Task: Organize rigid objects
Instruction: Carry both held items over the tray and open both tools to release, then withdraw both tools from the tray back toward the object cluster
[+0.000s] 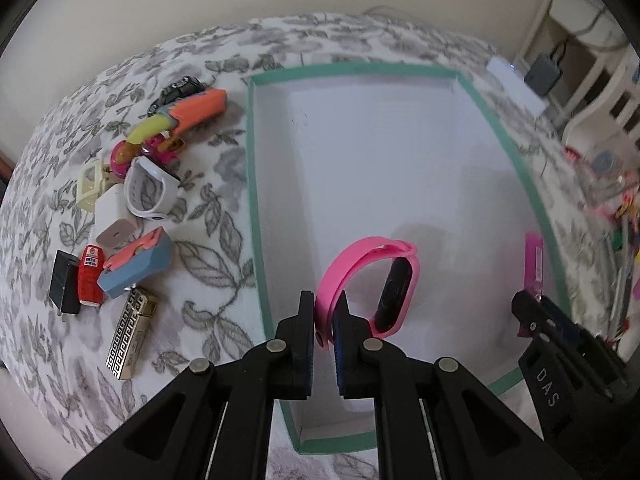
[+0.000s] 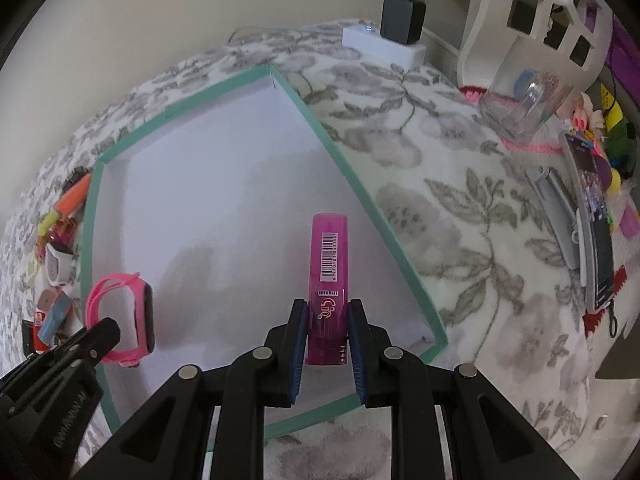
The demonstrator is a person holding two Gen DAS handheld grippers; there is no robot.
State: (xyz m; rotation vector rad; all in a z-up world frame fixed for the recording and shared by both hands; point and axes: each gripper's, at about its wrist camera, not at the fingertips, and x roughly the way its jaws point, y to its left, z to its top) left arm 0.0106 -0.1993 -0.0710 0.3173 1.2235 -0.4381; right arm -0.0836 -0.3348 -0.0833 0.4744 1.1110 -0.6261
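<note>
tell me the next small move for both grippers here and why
Probably open both and let go. The left gripper pinches the pink watch band and the right gripper clamps the purple tube, both already inside the green-rimmed box, while more items wait in the pile outside.

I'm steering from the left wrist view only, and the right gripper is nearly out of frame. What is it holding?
Observer: The right gripper is shut on a magenta tube with a barcode label, above the green-rimmed box.
Operator: Which end is gripped?
Observer: The end nearest the camera; the barcode end points away along the fingers.
Operator: Anything beyond the box on that side?
Observer: Yes, a phone lies on the floral cover, with a clear cup farther back.
</note>
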